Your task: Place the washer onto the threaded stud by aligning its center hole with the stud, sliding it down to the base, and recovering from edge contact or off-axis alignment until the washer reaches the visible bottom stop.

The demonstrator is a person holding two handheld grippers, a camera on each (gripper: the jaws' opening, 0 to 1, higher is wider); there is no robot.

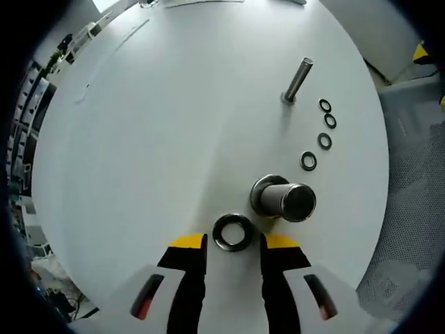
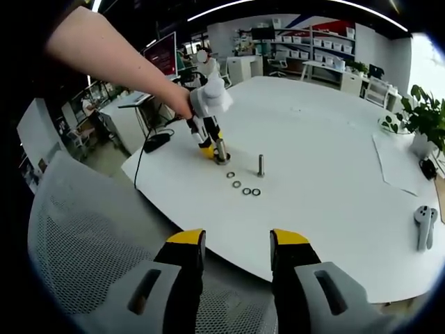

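Note:
A large black washer (image 1: 232, 232) lies flat on the white table (image 1: 160, 125), just ahead of the gap between my left gripper's (image 1: 234, 245) open jaws. Nothing is held between them. Right of the washer stands a thick metal stud (image 1: 284, 200) with a wide base flange. In the right gripper view, a person's hand holds the left gripper (image 2: 211, 152) down at the table beside the thick stud (image 2: 221, 152). My right gripper (image 2: 236, 240) is open and holds nothing, hanging off the table's near edge.
A thin stud (image 1: 297, 80) stands farther back, with several small washers (image 1: 325, 140) in a row beside it. Also in the right gripper view are the thin stud (image 2: 261, 165), a mesh chair (image 2: 69, 236), a controller (image 2: 423, 224), a plant (image 2: 417, 118) and a cable (image 2: 149, 147).

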